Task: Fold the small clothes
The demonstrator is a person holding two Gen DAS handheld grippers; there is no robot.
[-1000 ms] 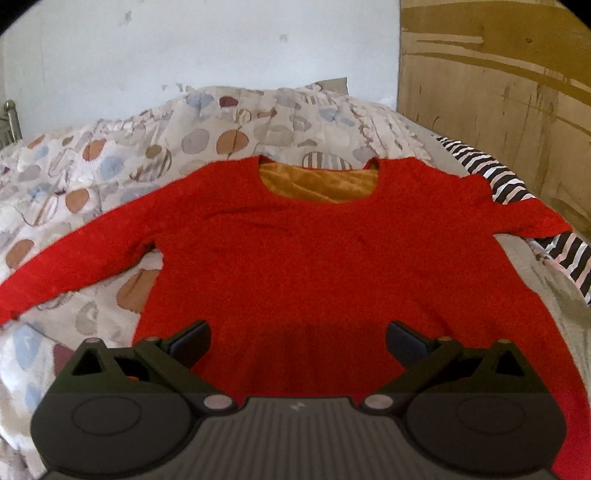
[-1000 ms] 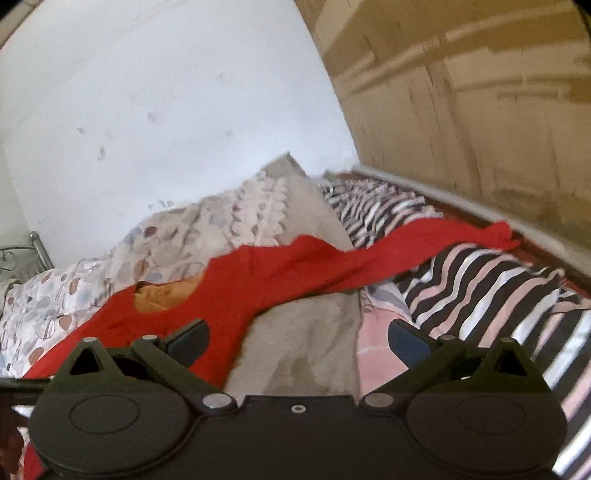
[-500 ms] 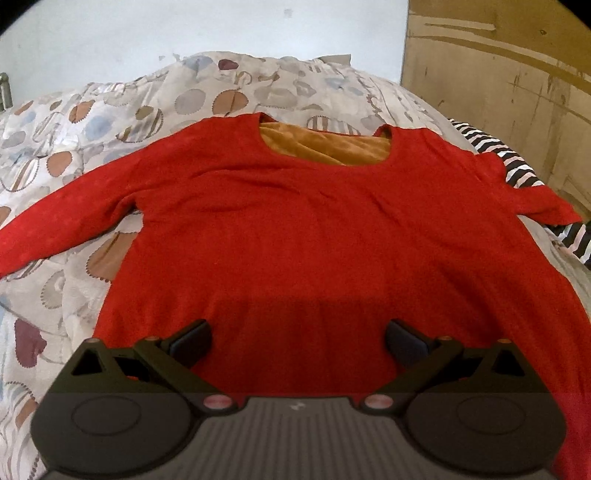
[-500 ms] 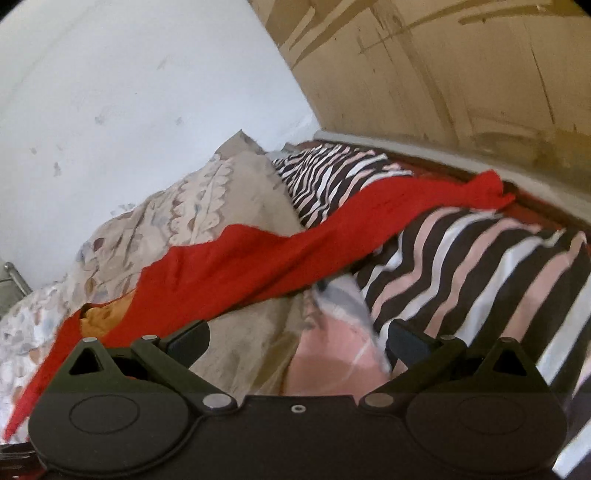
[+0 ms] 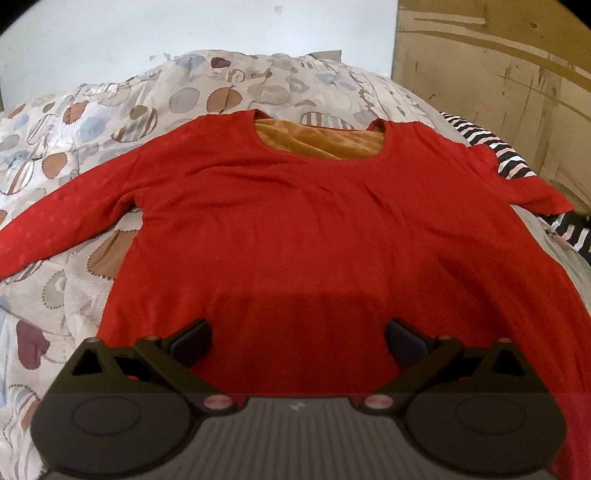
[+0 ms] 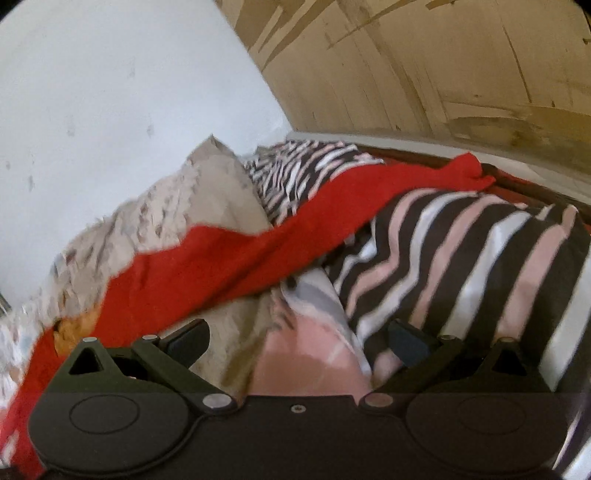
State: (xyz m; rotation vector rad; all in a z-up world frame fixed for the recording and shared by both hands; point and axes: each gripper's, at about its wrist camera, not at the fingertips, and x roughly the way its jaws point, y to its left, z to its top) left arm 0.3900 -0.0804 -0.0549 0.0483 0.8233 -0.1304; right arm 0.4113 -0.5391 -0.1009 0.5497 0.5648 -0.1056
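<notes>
- Your red top (image 5: pixel 314 229) lies spread flat, front up, on the bed, on the patterned quilt (image 5: pixel 74 147). It is still unfolded, with both sleeves out to the sides.
- Its long axis runs from the hem, nearest you, up to the neckline (image 5: pixel 317 142) at the far end near the wall (image 5: pixel 184 29). The collar points away from you and the mustard lining shows inside it.
- Treat it as soft, light and limp: it will drape and crease, and a pinch may catch only one layer. I judge the knit grippy rather than slippery.
- Take hold at the edges: a hem corner, a shoulder seam or a cuff, not the middle of the body.
- The left sleeve (image 5: pixel 55 225) runs out over the quilt toward the bed's left edge. The right sleeve (image 6: pixel 351 221) crosses the striped fabric (image 6: pixel 461 258) toward the right edge by the wooden board (image 6: pixel 443 74).
- Your left tool (image 5: pixel 297 338) hangs over the lower body of the top, jaws spread wide and holding nothing.
- Your right tool (image 6: pixel 298 338) is likewise wide apart and empty, over bedding just short of the right sleeve. That view is blurred, so its cuff end is probably, not certainly, near the bed's edge.
</notes>
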